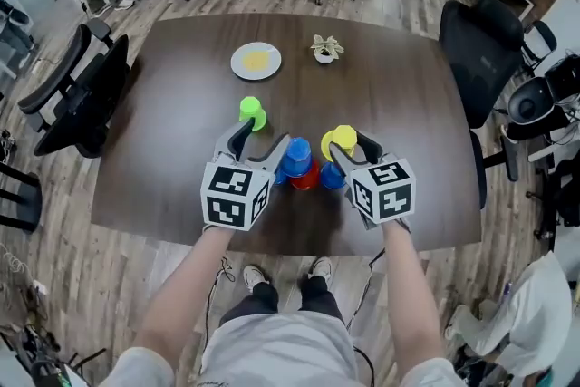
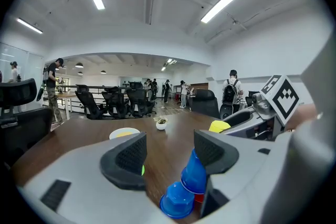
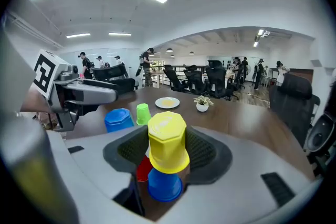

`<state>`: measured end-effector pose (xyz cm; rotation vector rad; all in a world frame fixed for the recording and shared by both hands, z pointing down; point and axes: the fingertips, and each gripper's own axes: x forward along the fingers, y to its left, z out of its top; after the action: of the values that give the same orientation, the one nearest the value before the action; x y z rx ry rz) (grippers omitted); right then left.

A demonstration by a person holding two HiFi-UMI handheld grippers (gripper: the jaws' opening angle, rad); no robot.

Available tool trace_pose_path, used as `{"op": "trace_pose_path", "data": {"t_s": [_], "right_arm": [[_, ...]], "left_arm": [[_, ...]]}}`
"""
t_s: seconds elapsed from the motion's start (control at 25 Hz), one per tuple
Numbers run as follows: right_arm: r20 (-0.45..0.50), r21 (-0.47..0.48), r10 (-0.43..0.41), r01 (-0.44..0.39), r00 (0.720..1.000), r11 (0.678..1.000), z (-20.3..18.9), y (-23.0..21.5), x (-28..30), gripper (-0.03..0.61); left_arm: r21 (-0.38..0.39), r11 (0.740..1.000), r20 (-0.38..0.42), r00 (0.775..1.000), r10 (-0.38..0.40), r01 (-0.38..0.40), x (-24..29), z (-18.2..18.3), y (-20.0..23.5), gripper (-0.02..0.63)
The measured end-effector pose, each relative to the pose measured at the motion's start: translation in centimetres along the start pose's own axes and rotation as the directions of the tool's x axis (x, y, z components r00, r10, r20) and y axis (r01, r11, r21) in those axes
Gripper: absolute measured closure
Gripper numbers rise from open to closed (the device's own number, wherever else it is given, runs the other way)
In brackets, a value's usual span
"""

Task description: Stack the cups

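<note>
On the dark table (image 1: 172, 104), my right gripper (image 1: 350, 146) (image 3: 168, 150) is shut on an upside-down yellow cup (image 1: 343, 139) (image 3: 167, 140), its pads pressing both sides. The yellow cup hangs right over an upside-down blue cup (image 1: 331, 176) (image 3: 164, 184). To their left, another blue cup (image 1: 296, 156) (image 2: 196, 173) sits tilted on a red cup (image 1: 307, 178) (image 2: 200, 198). A further blue cup (image 2: 177, 200) stands low in front of it. My left gripper (image 1: 263, 137) (image 2: 170, 152) is open, its right finger beside the tilted blue cup. A green cup (image 1: 252, 111) (image 3: 143, 113) stands upside down further back.
A white plate (image 1: 256, 61) with something yellow on it and a small potted plant (image 1: 324, 49) lie at the table's far side. Black office chairs stand at the left (image 1: 86, 95) and right (image 1: 485, 50). The near table edge (image 1: 299, 242) is just behind the grippers.
</note>
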<state>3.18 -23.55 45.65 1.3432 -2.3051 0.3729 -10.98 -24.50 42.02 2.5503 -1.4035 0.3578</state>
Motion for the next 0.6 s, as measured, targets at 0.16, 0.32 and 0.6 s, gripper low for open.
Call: {"op": "trace_pose_path", "data": {"t_s": [0.16,0.32,0.6], "right_arm": [[-0.010,0.007,-0.014,0.014,1.000,1.000,-0.5,1.6,-0.6,0.356],[-0.022,0.012,-0.030,0.030,0.999,0.999,-1.0,2.3,-0.8,0.356],[-0.025,0.047,-0.025,0.026,0.999,0.999,-1.6,2.7,-0.7,0.354]], "left_arm": [[0.000,1.000,0.005,1.000,-0.026,0.026,-0.6,-0.2,0.1,0.333],[0.001,0.999,0.003,0.999,-0.044,0.044,-0.9,-0.4,0.2,0.333],[-0.002,0.999,0.000,0.999,-0.051,0.051,-1.2,-0.8,0.2,0.333]]}}
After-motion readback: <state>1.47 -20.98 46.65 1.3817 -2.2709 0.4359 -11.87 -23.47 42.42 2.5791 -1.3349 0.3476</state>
